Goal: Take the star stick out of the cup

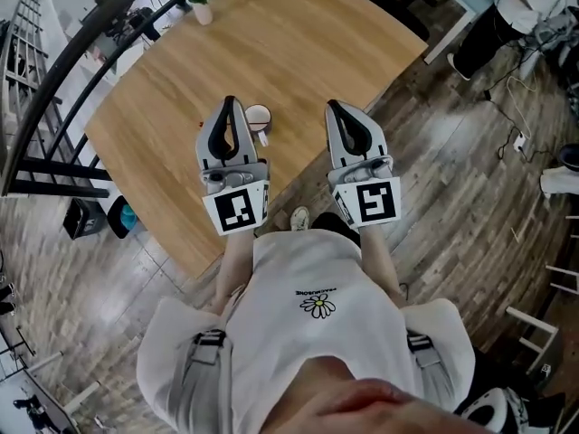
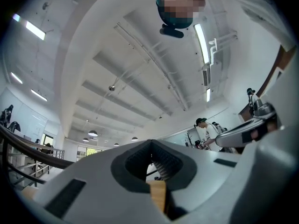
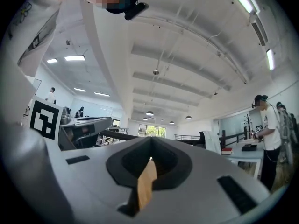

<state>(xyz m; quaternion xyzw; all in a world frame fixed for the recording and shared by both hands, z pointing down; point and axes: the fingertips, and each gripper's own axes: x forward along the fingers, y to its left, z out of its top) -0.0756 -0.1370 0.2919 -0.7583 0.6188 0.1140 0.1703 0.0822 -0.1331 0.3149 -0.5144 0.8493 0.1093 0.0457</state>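
Observation:
In the head view a small white cup (image 1: 258, 116) stands on the wooden table (image 1: 271, 43), just right of my left gripper (image 1: 230, 103). A small pale and red piece (image 1: 263, 138) shows at the cup's near side; I cannot tell whether it is the star stick. My right gripper (image 1: 333, 107) is level with the left one, about a hand's width to the cup's right. Both grippers are shut with nothing between the jaws. They tilt upward, so the left gripper (image 2: 151, 142) and right gripper (image 3: 151, 139) views show only ceiling and room, no cup.
A potted plant (image 1: 201, 5) stands at the table's far left corner. A tiny red speck (image 1: 201, 123) lies left of my left gripper. A dark railing (image 1: 54, 89) curves along the left. The table's near edge runs just in front of the person's body.

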